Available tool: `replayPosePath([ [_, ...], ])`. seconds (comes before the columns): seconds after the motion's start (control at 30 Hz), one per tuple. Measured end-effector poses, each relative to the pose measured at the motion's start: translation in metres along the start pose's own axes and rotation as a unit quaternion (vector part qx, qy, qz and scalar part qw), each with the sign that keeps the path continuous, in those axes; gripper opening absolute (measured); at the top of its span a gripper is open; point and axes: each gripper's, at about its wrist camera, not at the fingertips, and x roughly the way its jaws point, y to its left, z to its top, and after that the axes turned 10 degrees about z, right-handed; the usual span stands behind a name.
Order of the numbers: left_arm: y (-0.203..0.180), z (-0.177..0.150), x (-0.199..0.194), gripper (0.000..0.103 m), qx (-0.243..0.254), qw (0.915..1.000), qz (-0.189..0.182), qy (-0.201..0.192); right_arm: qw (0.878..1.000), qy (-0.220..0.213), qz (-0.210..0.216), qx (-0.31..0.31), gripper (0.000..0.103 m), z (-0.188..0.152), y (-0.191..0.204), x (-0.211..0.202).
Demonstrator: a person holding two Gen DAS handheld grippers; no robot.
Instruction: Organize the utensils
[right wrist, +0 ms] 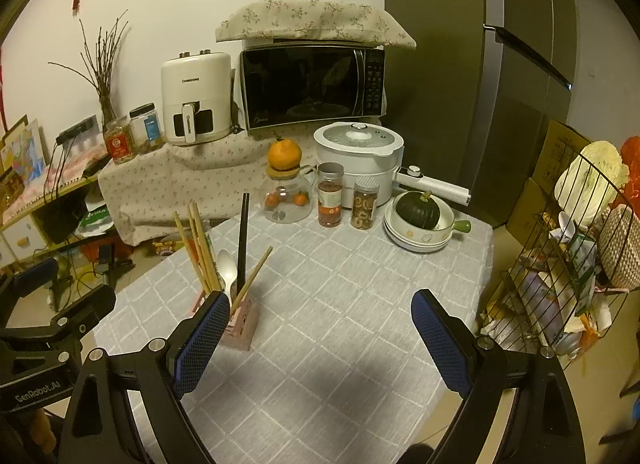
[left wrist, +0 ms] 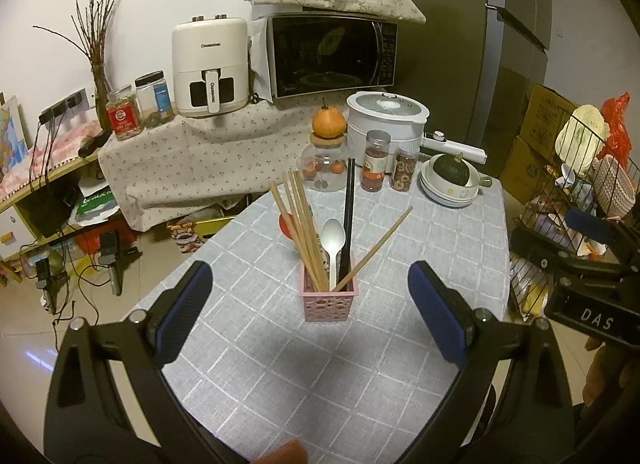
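A small pink utensil holder (left wrist: pixel 329 301) stands on the grey checked tablecloth (left wrist: pixel 304 376). It holds several wooden chopsticks (left wrist: pixel 298 224), a pair of black chopsticks (left wrist: pixel 348 220) and a white spoon (left wrist: pixel 333 238). My left gripper (left wrist: pixel 310 304) hovers open just in front of the holder, with nothing between its blue pads. In the right wrist view the holder (right wrist: pixel 241 324) sits left of centre, partly hidden behind the left finger. My right gripper (right wrist: pixel 320 328) is open and empty over bare cloth. The right gripper (left wrist: pixel 592 264) also shows at the left wrist view's right edge.
At the table's far end stand a glass jar with an orange on top (right wrist: pixel 285 192), two spice jars (right wrist: pixel 330 200), a white cooker (right wrist: pixel 358 160) and stacked bowls with a green squash (right wrist: pixel 418 224). A wire rack (right wrist: pixel 568 264) stands right of the table. An air fryer (left wrist: pixel 209 66) and microwave (left wrist: pixel 332 52) sit behind.
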Motion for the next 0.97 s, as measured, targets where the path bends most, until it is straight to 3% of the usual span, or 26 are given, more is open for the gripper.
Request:
replayPosePath([
  [0.97, -0.0028, -0.0021, 0.0056, 0.098, -0.003, 0.9998, -0.013, 0.015, 1.000, 0.004, 0.000, 0.004, 0.093, -0.0018, -0.0029, 0.0031],
])
